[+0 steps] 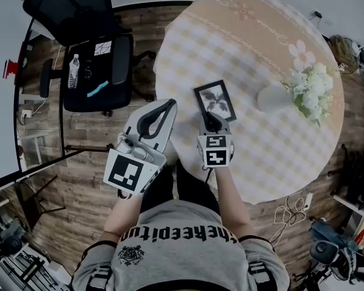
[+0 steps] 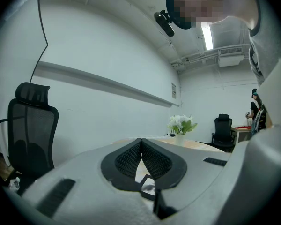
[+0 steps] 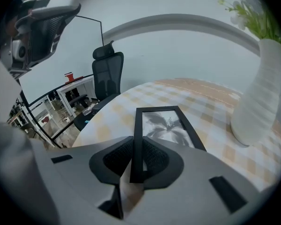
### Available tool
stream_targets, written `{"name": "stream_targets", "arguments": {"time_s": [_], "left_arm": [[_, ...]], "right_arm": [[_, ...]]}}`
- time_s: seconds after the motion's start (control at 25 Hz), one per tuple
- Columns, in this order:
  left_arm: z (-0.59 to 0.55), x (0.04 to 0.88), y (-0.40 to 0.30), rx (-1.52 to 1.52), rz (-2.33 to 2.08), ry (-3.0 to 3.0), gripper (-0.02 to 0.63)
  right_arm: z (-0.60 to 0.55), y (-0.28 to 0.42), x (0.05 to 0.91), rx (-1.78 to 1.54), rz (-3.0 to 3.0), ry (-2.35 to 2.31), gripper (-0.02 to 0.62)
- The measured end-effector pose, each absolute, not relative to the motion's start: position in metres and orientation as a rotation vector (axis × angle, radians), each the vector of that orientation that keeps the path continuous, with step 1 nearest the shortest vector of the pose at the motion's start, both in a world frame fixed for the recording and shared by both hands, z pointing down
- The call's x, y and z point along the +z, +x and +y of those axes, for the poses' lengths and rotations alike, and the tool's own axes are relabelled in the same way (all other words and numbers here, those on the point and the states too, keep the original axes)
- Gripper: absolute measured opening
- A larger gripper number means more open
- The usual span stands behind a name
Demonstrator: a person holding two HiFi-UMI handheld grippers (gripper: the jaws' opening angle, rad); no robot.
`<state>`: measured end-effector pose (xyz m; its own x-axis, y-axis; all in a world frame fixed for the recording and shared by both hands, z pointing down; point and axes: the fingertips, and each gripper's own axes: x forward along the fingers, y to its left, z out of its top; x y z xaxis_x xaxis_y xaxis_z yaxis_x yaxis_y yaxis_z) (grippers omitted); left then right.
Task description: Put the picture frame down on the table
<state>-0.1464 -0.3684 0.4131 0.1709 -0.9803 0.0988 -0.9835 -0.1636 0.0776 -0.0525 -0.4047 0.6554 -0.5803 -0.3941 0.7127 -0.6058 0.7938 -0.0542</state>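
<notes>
Picture frame [image 3: 166, 125] is what my right gripper [image 3: 136, 154] is gripping: the two ribbed pads are closed on the frame's near left rail, and the black bar runs straight up between them. The frame is black-edged around a grey leafy print, and it stretches away from my jaws low over the checked cloth of the round table [image 1: 255, 47], close to the table's near edge. I cannot tell whether its far end rests on the cloth or hangs just above it. A white vase [image 1: 272, 99] stands near the frame on its right, apart from it, with white flowers [image 1: 309, 83] spilling toward the table's right side. My left gripper [image 2: 141, 148] hangs just beside the right one, off the table's near left edge, its pads pressed together at the tips with nothing between them. A black office chair [image 1: 100, 65] stands on the wooden floor, well apart to my left.
</notes>
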Motion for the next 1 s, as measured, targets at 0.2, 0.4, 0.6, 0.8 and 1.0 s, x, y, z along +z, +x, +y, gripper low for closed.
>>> {"name": "stream_targets", "arguments": {"time_s": [0.2, 0.4, 0.6, 0.8, 1.0], "left_arm": [[-0.364, 0.413, -0.15, 0.034, -1.965, 2.289, 0.015], [-0.36, 0.408, -0.151, 0.037, -1.972, 2.29, 0.015], [-0.352, 0.405, -0.153, 0.041, -1.974, 2.299, 0.015], [-0.342, 0.398, -0.147, 0.032, -1.942, 2.344, 0.015], [-0.333, 0.387, -0.138, 0.006, -1.878, 2.43, 0.015]], "right_arm": [[-0.404, -0.053, 0.657, 0.389, -2.25, 0.732, 0.069], [-0.405, -0.053, 0.656, 0.413, -2.263, 0.741, 0.069], [-0.406, -0.048, 0.648, 0.469, -2.301, 0.801, 0.08], [-0.403, -0.042, 0.624, 0.465, -2.356, 0.878, 0.01], [-0.392, -0.039, 0.59, 0.437, -2.43, 0.93, 0.006]]}}
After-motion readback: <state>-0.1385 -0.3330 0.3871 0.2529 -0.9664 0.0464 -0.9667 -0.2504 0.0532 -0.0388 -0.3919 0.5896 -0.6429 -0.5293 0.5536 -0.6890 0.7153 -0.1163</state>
